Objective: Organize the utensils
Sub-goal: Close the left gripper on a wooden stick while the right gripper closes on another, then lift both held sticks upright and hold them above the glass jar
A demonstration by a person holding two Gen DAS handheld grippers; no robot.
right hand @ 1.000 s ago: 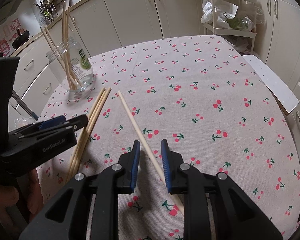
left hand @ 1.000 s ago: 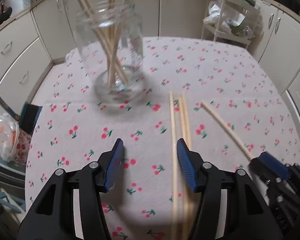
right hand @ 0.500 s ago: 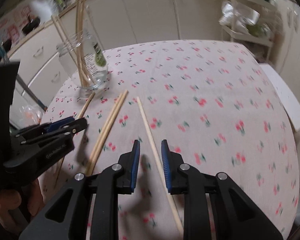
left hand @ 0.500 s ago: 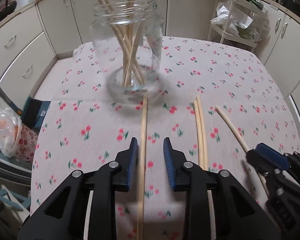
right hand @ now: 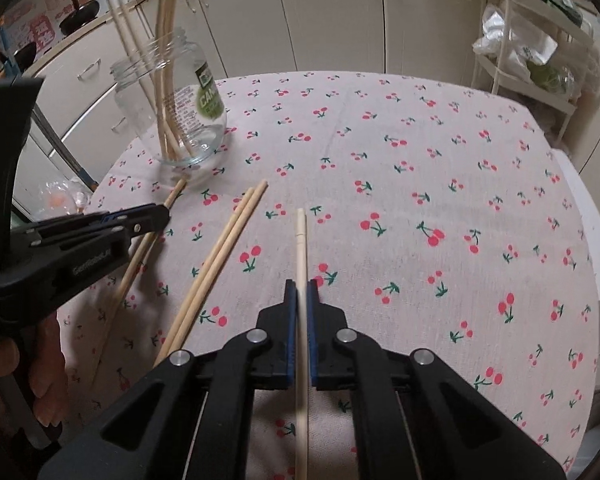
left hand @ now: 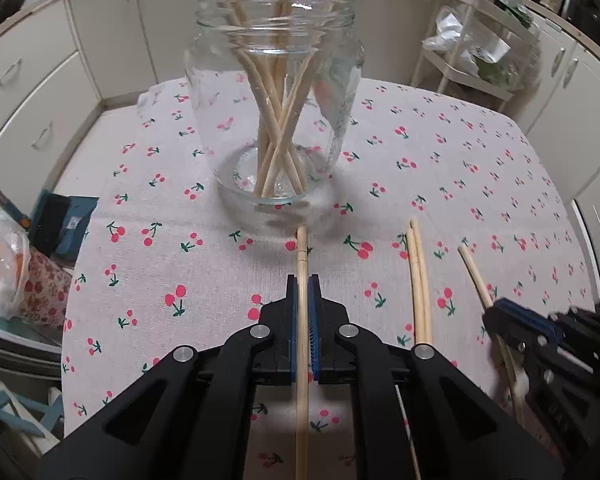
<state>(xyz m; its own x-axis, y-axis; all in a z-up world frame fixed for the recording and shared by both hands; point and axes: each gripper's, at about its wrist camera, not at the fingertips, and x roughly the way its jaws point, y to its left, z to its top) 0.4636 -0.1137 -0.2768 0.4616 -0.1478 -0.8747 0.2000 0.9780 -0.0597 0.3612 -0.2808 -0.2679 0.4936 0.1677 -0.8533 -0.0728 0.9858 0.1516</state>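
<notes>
Straight ahead of the left gripper (left hand: 302, 280) stands a clear glass jar (left hand: 274, 120) on the tabletop (left hand: 480, 152), which wears a pale cloth printed with red cherries. Several pale wooden chopsticks lean crossed inside the jar, tops rising past its rim. To the right of the left jaws lies a loose pair of chopsticks (left hand: 418, 280), side by side and touching, flat on the cloth. Beyond the tabletop run cream cabinets (left hand: 40, 92), with a wire rack (left hand: 484, 52) of bags off to the far right and a plastic bag (left hand: 4, 264) low on the left.

The left jaws are clenched on a single chopstick (left hand: 302, 256); its tip pokes out ahead of them and ends just short of the jar's base, the shaft running back between the jaws toward the camera.

The right gripper (right hand: 301, 286) has its jaws clenched on another chopstick (right hand: 301, 240), a pale, straight stick whose blunt tip reaches out ahead over the cloth. Left of these jaws lies the loose pair, and farther left the left gripper with its stick, the jar beyond it.
</notes>
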